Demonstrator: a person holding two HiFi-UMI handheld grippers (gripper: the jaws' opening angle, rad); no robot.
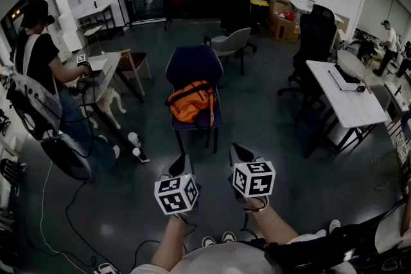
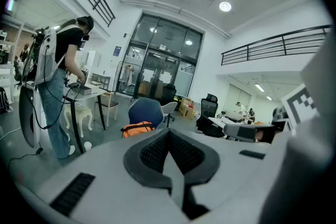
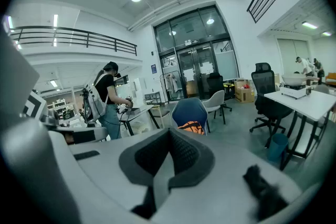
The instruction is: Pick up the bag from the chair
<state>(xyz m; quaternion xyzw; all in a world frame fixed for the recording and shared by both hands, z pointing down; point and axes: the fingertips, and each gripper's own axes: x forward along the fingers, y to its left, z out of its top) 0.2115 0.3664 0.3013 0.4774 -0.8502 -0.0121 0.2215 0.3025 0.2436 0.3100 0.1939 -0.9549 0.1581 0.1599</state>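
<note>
An orange bag (image 1: 191,101) lies on the seat of a dark blue chair (image 1: 194,67) in the middle of the room. The bag (image 2: 137,128) and chair (image 2: 145,111) also show far off in the left gripper view, and the bag (image 3: 191,127) and chair (image 3: 187,111) in the right gripper view. My left gripper (image 1: 182,167) and right gripper (image 1: 240,154) are held side by side, well short of the chair. Both are shut with nothing between the jaws; the left gripper (image 2: 169,136) and right gripper (image 3: 169,134) show their pads pressed together.
A person (image 1: 40,64) stands at a white desk (image 1: 103,67) to the left. A white table (image 1: 347,93) and black office chair (image 1: 316,35) stand at the right. A grey chair (image 1: 231,43) is behind the blue one. Cables (image 1: 58,215) run over the floor at the left.
</note>
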